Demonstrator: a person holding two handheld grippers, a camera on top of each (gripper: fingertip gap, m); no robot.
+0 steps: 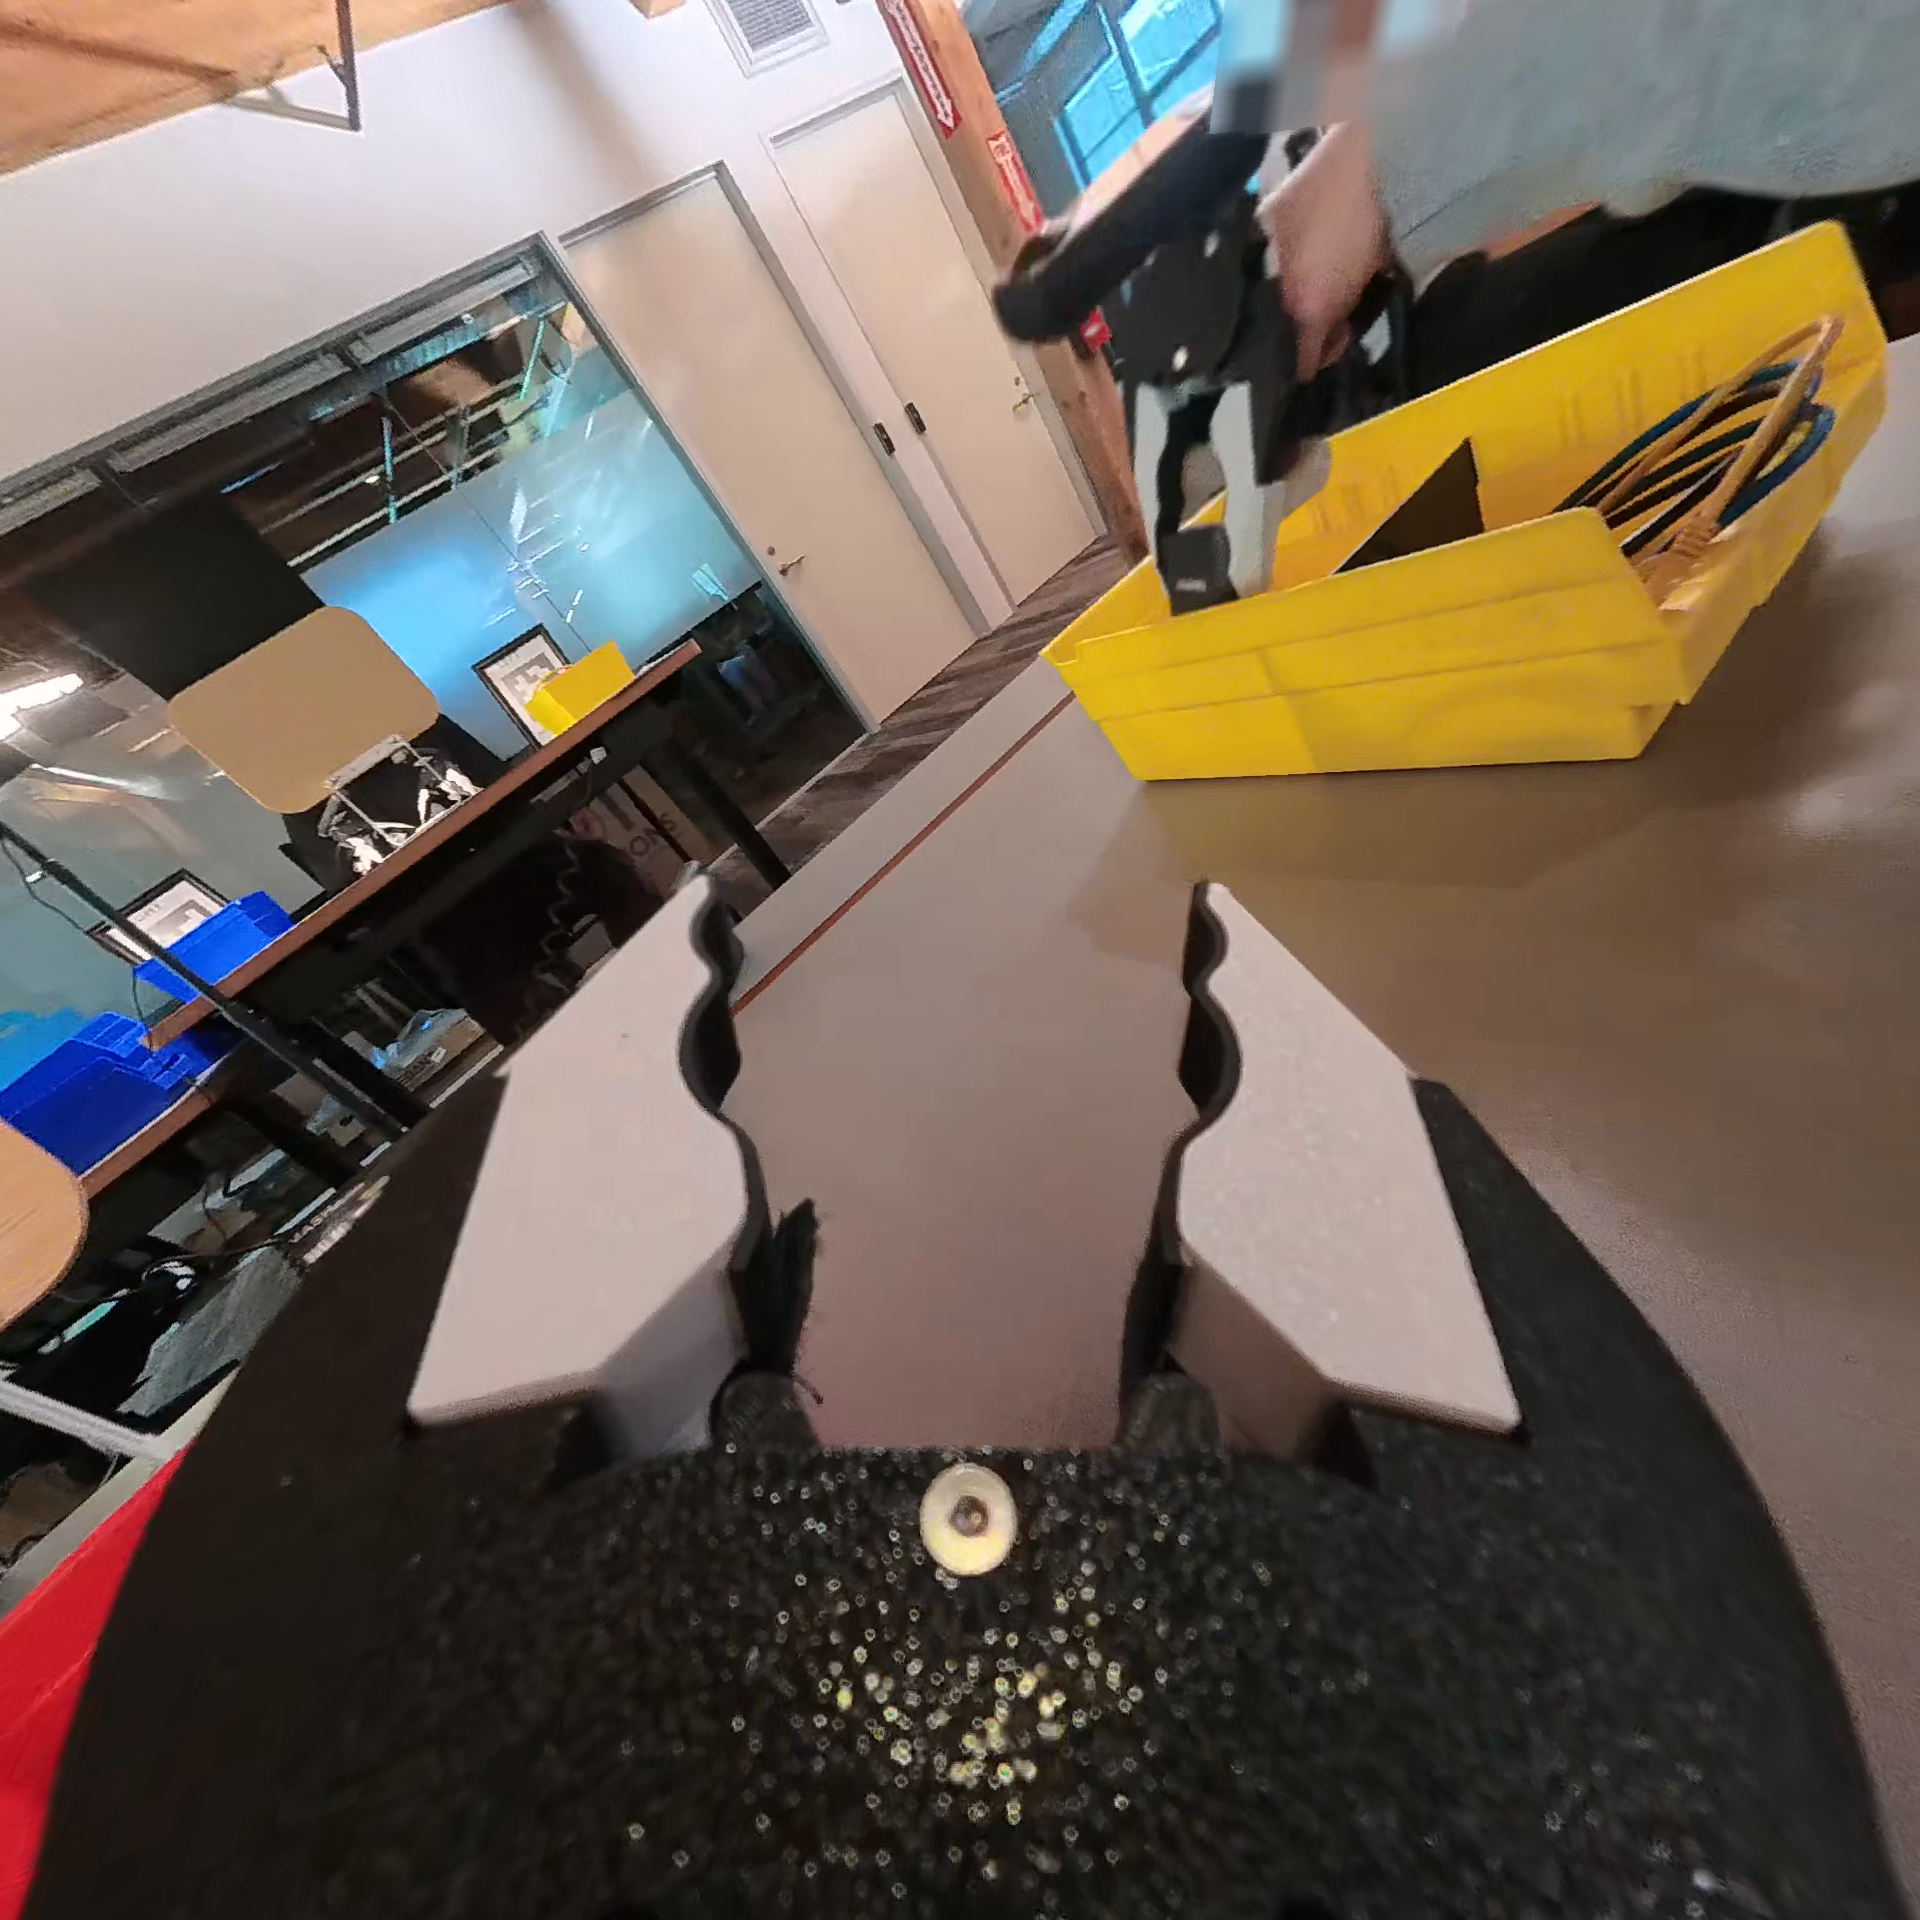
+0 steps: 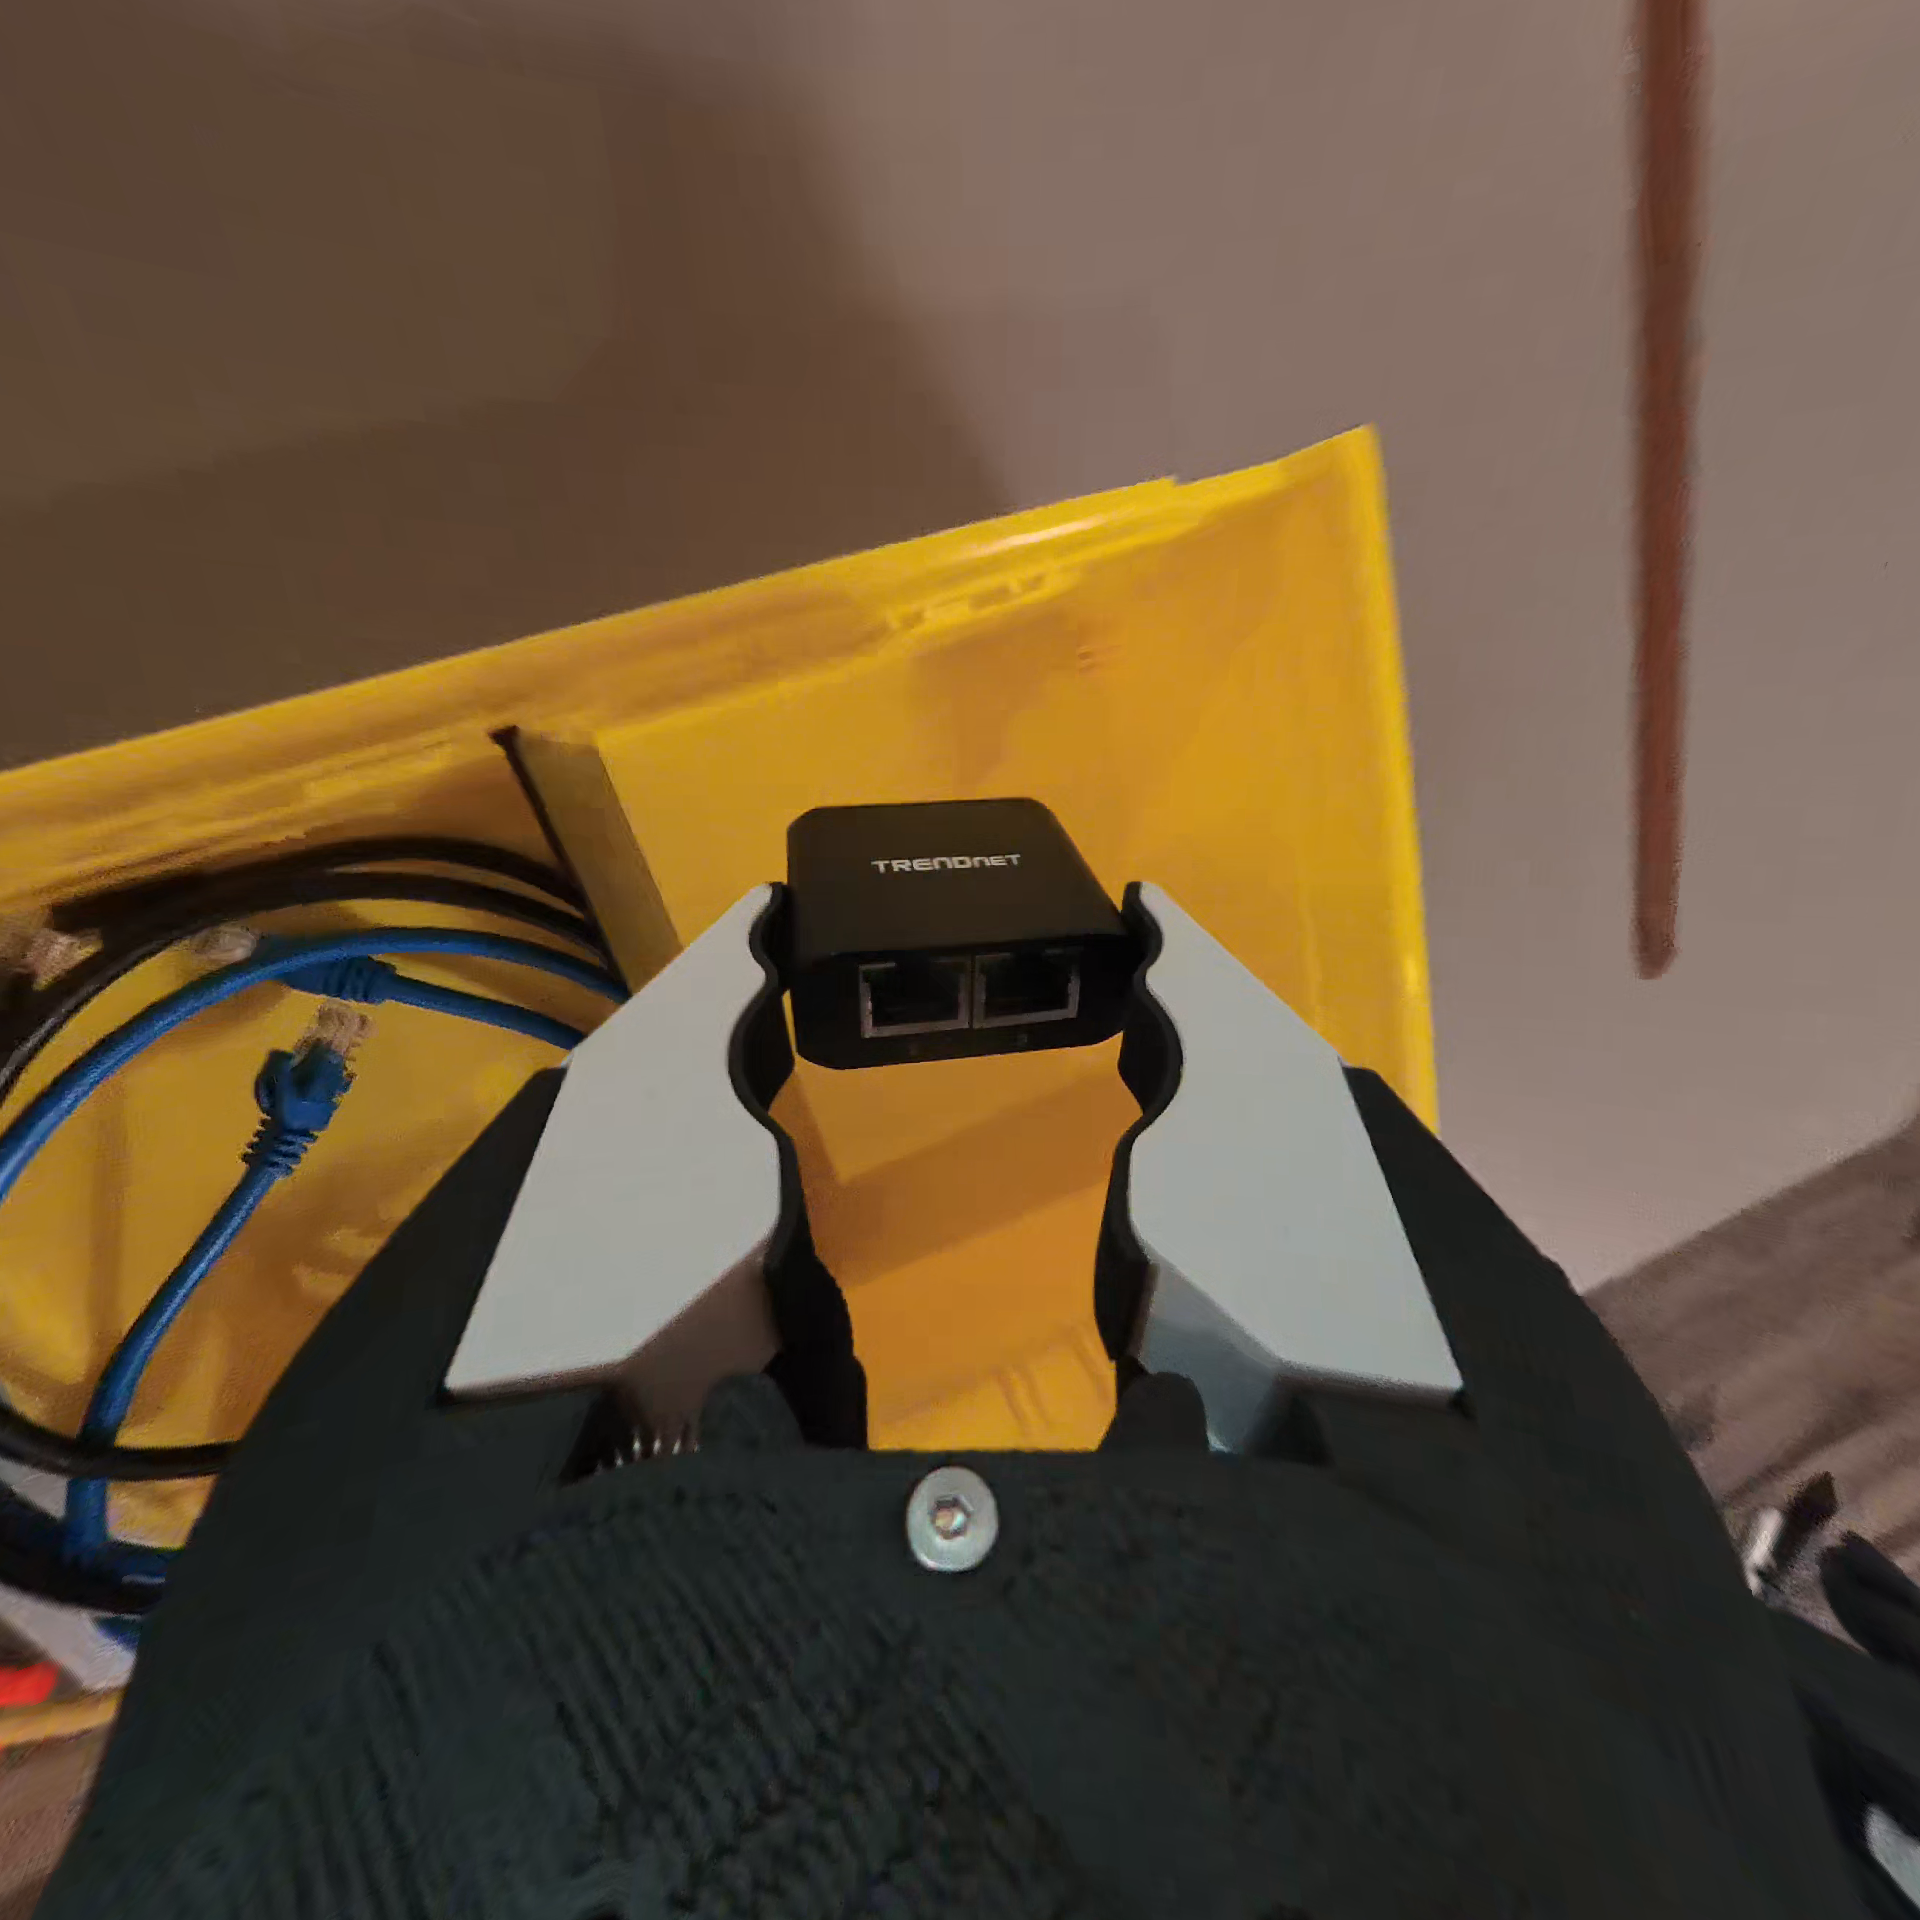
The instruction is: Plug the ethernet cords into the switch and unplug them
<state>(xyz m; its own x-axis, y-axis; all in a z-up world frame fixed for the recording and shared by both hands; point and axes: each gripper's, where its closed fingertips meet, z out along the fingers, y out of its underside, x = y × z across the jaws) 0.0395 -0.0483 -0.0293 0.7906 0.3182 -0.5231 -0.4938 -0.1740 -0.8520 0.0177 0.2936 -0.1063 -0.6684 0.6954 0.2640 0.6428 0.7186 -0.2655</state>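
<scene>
My right gripper [image 2: 951, 935] is shut on a small black switch [image 2: 945, 904] with two empty ports facing the camera, held over the yellow bin [image 2: 1195, 675]. Blue ethernet cords [image 2: 312, 1081] and black cords [image 2: 343, 873] lie coiled in the bin's left compartment, behind a divider [image 2: 582, 842]. My left gripper [image 1: 956, 914] is open and empty, low over the brown table [image 1: 1558, 987]. In the left wrist view the right gripper [image 1: 1216, 561] shows at the yellow bin's [image 1: 1403, 675] near end, holding the black switch [image 1: 1195, 571], with the cords [image 1: 1714, 436] at the bin's far end.
A person's hand [image 1: 1320, 249] holds the right gripper. The table edge [image 1: 914, 831] runs left of the left gripper, with floor, other desks [image 1: 468, 810] and blue bins [image 1: 94, 1081] beyond. A brown strip [image 2: 1662, 468] crosses the table past the bin. The tips of one gripper are about 35 cm away from the tips of the other.
</scene>
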